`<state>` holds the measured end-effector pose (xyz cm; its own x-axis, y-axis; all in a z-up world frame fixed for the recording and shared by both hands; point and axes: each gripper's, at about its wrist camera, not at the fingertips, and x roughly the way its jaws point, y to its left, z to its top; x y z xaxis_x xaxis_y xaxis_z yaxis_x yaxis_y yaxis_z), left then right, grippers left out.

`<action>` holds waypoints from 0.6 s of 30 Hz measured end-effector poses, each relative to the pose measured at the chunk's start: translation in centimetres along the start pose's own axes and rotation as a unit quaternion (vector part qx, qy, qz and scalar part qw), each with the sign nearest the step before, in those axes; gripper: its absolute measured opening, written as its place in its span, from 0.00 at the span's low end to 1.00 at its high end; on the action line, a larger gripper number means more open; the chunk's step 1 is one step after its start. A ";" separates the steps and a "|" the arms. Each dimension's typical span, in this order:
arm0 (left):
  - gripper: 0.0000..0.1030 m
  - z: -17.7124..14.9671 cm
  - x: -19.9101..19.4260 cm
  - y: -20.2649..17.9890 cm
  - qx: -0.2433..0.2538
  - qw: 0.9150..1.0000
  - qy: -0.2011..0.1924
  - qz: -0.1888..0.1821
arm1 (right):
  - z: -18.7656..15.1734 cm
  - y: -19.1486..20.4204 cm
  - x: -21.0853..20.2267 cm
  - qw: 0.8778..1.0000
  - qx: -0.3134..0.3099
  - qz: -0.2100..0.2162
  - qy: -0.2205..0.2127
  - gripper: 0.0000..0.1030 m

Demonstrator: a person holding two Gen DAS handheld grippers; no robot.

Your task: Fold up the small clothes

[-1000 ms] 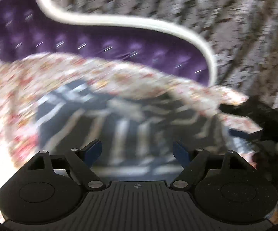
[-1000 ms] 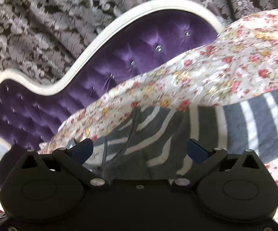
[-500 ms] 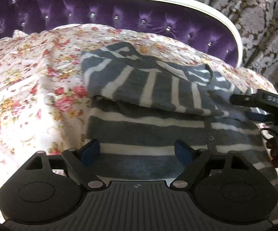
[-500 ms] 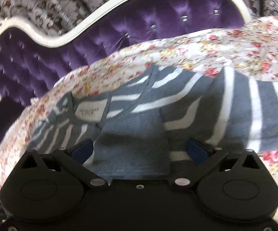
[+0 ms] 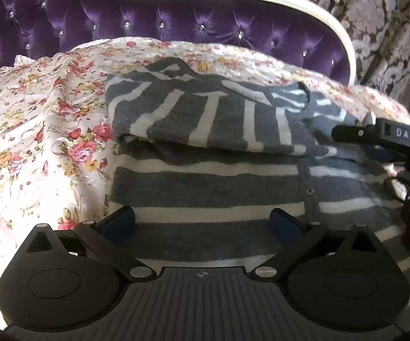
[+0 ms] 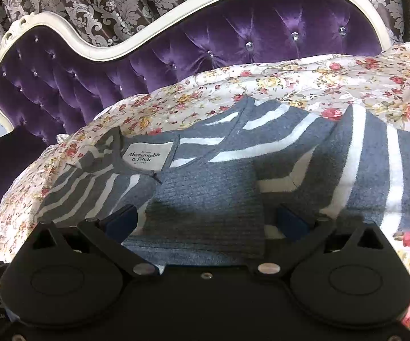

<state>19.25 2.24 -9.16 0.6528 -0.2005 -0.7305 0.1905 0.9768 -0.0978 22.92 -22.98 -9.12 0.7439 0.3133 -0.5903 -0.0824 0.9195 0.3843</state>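
Grey and white striped knit cardigan (image 5: 210, 187) lies flat on the floral sheet (image 5: 34, 147) covering the purple tufted sofa (image 5: 148, 25), near the sheet's back edge by the backrest. One sleeve (image 5: 205, 119) is already folded across the chest so the body narrows for the next fold; the ribbed cuff (image 6: 205, 199) of the other sleeve lies over the front below the neck label (image 6: 146, 157).

My left fingers (image 5: 202, 221) hover low over the hem stripes, angled down, jaws opening to full width, nothing between them. My right fingers (image 6: 206, 217) sit over the ribbed cuff, also spread wide, pads not pinching the knit as far as I can see. Right one shows at the right edge of the left view.
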 end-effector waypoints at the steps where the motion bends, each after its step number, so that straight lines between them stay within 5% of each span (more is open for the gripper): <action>1: 0.99 0.1 0.0 -0.1 0.004 1.000 0.004 0.001 | 0.0 0.0 0.0 1.000 -0.002 0.001 0.002 1.00; 9: 0.98 -0.1 -0.8 1.1 -0.026 1.000 -0.002 -0.011 | 0.1 -0.1 -0.1 1.000 -0.005 0.008 0.010 0.99; 18: 0.98 0.3 -1.1 2.2 -0.068 0.997 -0.005 -0.030 | 0.4 -1.3 -0.4 1.000 0.030 0.008 0.002 0.50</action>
<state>19.17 4.56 -8.35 0.6509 -0.2582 -0.7139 0.1282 0.9643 -0.2319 22.99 -24.37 -9.14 0.7404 0.3296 -0.5858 -0.0546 0.8981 0.4363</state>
